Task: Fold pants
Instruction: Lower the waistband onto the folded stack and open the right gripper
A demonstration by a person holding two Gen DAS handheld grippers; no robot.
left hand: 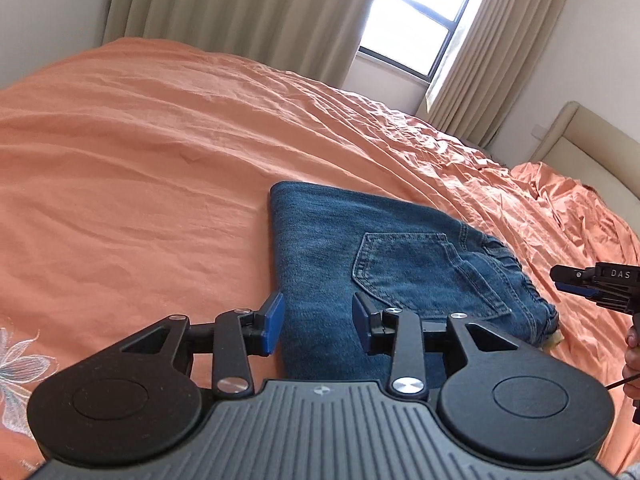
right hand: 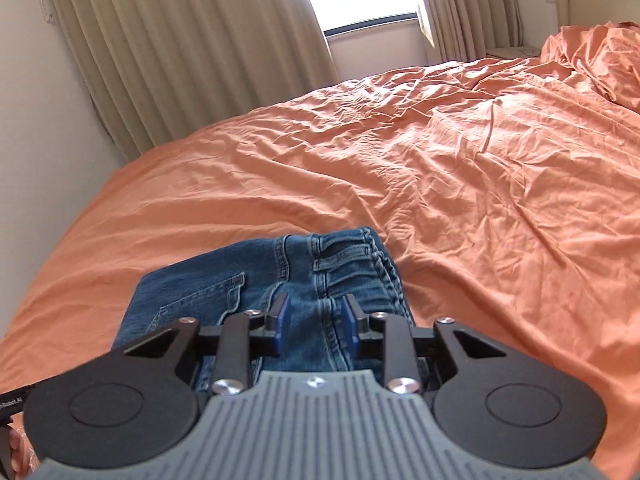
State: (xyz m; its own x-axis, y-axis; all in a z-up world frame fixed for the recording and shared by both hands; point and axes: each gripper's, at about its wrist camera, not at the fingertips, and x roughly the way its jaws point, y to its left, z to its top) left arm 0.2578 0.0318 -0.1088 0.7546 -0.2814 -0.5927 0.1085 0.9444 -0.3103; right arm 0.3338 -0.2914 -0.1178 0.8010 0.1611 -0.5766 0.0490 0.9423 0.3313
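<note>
Blue jeans (left hand: 400, 264) lie folded into a compact rectangle on the orange bed, back pocket facing up. In the right wrist view the jeans (right hand: 248, 280) show the waistband and belt loops. My left gripper (left hand: 318, 322) is open and empty, hovering over the near left edge of the jeans. My right gripper (right hand: 316, 324) is open and empty, hovering above the waistband end. The right gripper also shows at the right edge of the left wrist view (left hand: 560, 278), beside the waistband and apart from it.
The orange bedsheet (left hand: 160, 160) is wrinkled and spreads far around the jeans. A bunched orange cover (right hand: 592, 56) lies by the cream headboard (left hand: 580, 140). Beige curtains (right hand: 180, 40) and a window stand behind the bed.
</note>
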